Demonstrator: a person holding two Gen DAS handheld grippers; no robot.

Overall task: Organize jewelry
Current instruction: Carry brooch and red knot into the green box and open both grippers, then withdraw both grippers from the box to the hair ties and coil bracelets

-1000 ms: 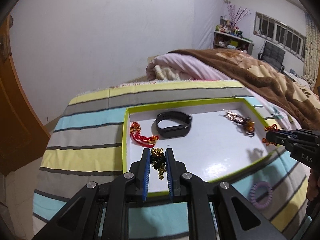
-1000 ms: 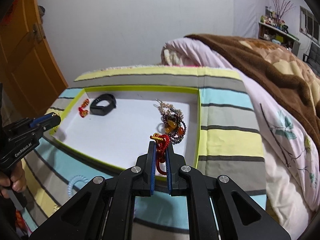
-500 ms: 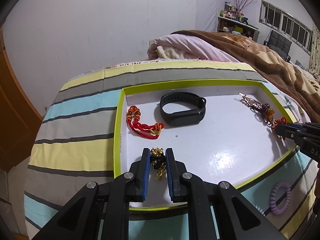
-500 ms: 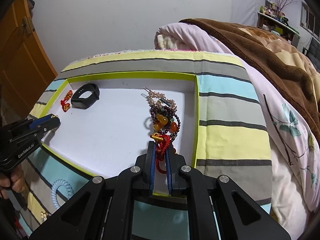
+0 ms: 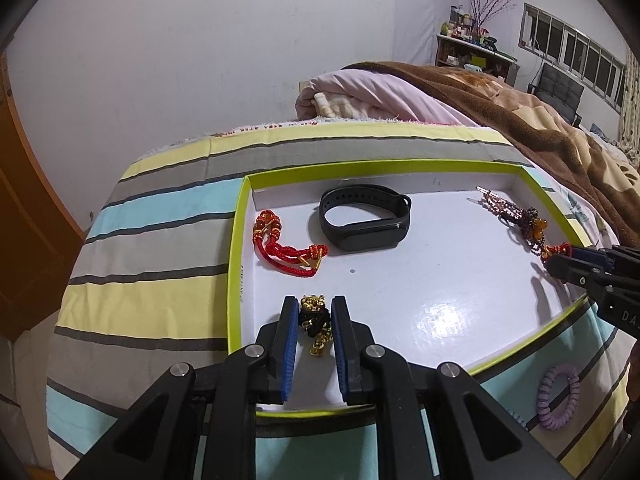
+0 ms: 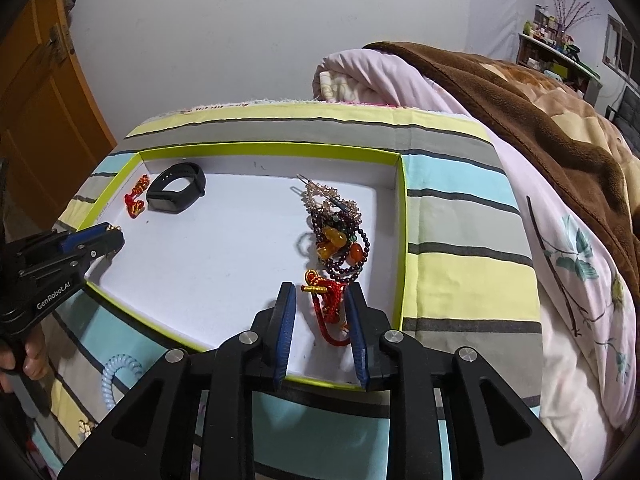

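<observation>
Two braided red cords [image 5: 289,255] lie in tray [image 5: 236,248].

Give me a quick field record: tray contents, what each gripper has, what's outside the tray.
tray: white tray with green rim, on striped bedcover
in tray, left end: black smart band; red cord bracelet
in tray, right end: beaded bracelet pile
left gripper: shut on black-and-gold charm bracelet, over tray
right gripper: open, around red knotted bracelet lying in tray
outside tray: purple coil hair tie; light-blue coil hair tie
</observation>
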